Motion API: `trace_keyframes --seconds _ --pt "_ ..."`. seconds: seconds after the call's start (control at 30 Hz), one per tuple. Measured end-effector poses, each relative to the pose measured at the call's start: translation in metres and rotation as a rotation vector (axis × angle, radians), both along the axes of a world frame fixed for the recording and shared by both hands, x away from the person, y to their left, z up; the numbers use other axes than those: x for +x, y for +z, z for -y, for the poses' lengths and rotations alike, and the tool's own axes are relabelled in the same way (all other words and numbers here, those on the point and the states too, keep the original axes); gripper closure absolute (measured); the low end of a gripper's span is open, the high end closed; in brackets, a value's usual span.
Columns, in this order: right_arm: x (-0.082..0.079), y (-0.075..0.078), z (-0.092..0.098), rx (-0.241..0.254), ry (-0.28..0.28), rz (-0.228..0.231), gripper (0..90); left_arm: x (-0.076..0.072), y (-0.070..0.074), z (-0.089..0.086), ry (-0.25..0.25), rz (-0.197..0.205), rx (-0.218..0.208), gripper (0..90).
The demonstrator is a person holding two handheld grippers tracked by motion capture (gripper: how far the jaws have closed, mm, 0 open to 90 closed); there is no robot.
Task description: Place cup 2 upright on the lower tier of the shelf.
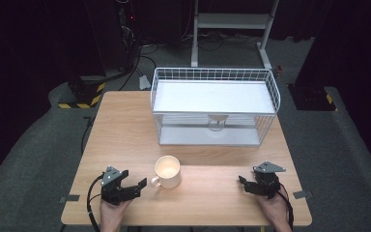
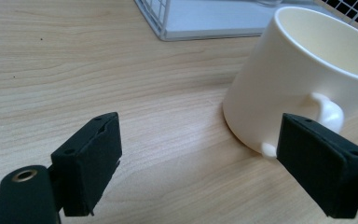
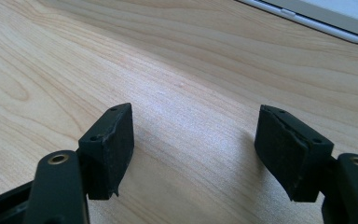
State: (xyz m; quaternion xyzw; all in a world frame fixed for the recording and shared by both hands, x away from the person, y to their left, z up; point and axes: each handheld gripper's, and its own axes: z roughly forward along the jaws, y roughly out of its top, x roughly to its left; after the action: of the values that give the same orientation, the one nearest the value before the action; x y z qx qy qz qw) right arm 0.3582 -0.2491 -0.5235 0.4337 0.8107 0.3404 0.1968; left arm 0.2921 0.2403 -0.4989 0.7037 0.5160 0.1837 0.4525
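**Mug within reach, both claws open**

Currently the left gripper (image 1: 137, 186) is sitting at the table's near left with its jaws spread wide and nothing between them. The mug (image 1: 167, 171) is standing upright on the table (image 1: 121, 130), just beside that gripper at about its two o'clock in the high view, handle (image 1: 154, 182) pointing back toward it. In the left gripper view the mug (image 2: 303, 79) is filling the upper right and its handle (image 2: 328, 109) is peeking out just behind the right-hand jaw, not touching as far as I can tell.

The right gripper (image 1: 244, 183) is resting at the near right, well apart from the mug, jaws parted over bare wood and gripping nothing.

Judging the step in hand: lining up on the handle. To do it well, I would be swinging the left gripper toward three o'clock in its own view so the loop sits squarely between the pads, then closing slowly, since the mug could be turning or sliding if one pad arrives first.

Materials: the mug is looking like smooth, glossy cream ceramic, round and slightly tapered, and empty. The tabletop is showing pale wood grain, matte. The pads are black, blocky, rubbery-looking. At twelve o'clock a white wire basket (image 1: 215, 72) is standing on the table's far side.
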Motion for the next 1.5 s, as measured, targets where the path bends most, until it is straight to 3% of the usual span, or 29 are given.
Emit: trace_keyframes --seconds 0.23,0.7,1.0,1.5 --pt "0.0 0.0 0.0 0.0 0.0 0.0 28.6 -0.01 0.005 0.005 -0.024 0.025 -0.035 12.9" --pt "0.0 0.0 0.0 0.0 -0.001 0.0 28.6 -0.013 0.01 0.034 -0.095 0.048 0.055 8.4" --pt "0.0 0.0 0.0 0.0 -0.001 0.0 28.5 -0.006 0.009 0.049 -0.135 0.02 0.069 7.7" --pt "0.0 0.0 0.0 0.0 -0.004 0.0 28.2 0.004 0.005 0.065 -0.151 0.025 0.099 7.1"
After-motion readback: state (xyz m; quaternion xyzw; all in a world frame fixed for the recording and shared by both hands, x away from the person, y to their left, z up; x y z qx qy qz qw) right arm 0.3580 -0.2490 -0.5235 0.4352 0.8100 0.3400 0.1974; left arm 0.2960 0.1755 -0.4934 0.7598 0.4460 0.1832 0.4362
